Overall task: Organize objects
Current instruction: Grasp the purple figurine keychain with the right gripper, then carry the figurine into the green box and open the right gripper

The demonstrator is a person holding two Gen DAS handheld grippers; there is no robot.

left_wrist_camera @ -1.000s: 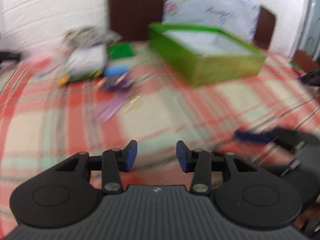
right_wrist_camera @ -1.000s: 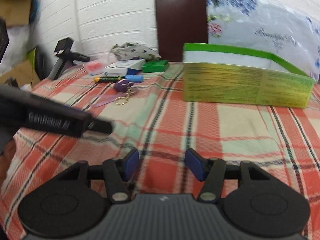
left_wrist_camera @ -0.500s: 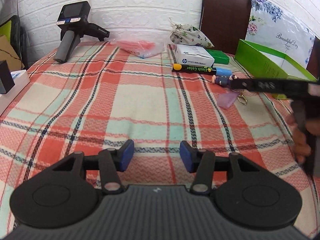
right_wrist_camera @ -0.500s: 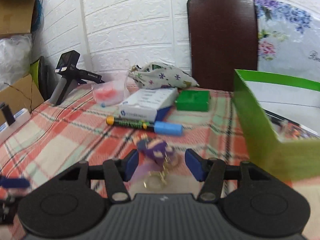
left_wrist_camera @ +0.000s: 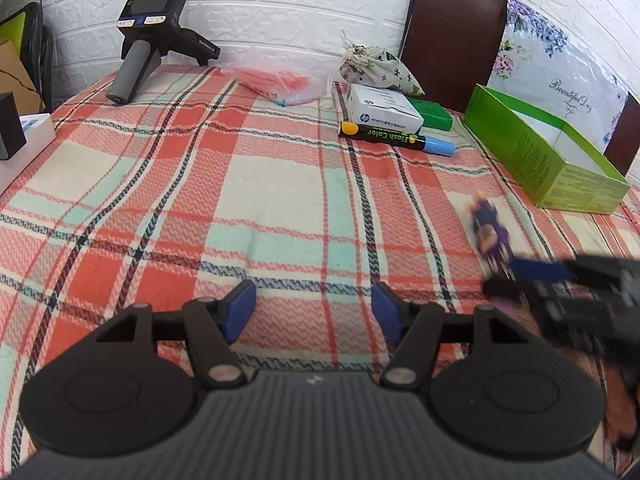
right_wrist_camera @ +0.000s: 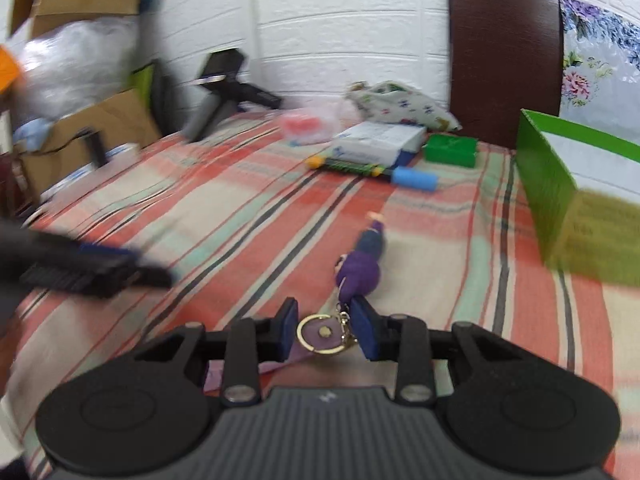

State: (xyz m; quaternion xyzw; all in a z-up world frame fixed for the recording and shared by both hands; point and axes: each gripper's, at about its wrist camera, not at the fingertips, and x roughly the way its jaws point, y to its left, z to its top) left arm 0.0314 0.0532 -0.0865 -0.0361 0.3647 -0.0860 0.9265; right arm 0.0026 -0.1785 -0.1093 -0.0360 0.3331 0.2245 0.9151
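A purple doll keychain [right_wrist_camera: 362,266] lies on the plaid tablecloth, its gold ring [right_wrist_camera: 323,334] between my right gripper's [right_wrist_camera: 325,332] blue pads. The pads are apart and do not press the ring. In the left wrist view the keychain [left_wrist_camera: 490,234] lies at the right, with the right gripper [left_wrist_camera: 520,276] blurred at it. My left gripper [left_wrist_camera: 314,312] is open and empty above the cloth. An open green box [left_wrist_camera: 548,156] stands at the far right; it also shows in the right wrist view [right_wrist_camera: 576,196].
At the back lie a black marker with blue cap [left_wrist_camera: 396,138], a white HP box [left_wrist_camera: 382,108], a small green box [left_wrist_camera: 434,114], a floral pouch [left_wrist_camera: 374,64], a bag of pink items [left_wrist_camera: 278,84] and a black handheld device [left_wrist_camera: 154,36]. A brown chair [left_wrist_camera: 452,32] stands behind.
My right gripper has come down over the keychain, its ring now between the pads. My left gripper has shifted slightly and the view has tilted down.
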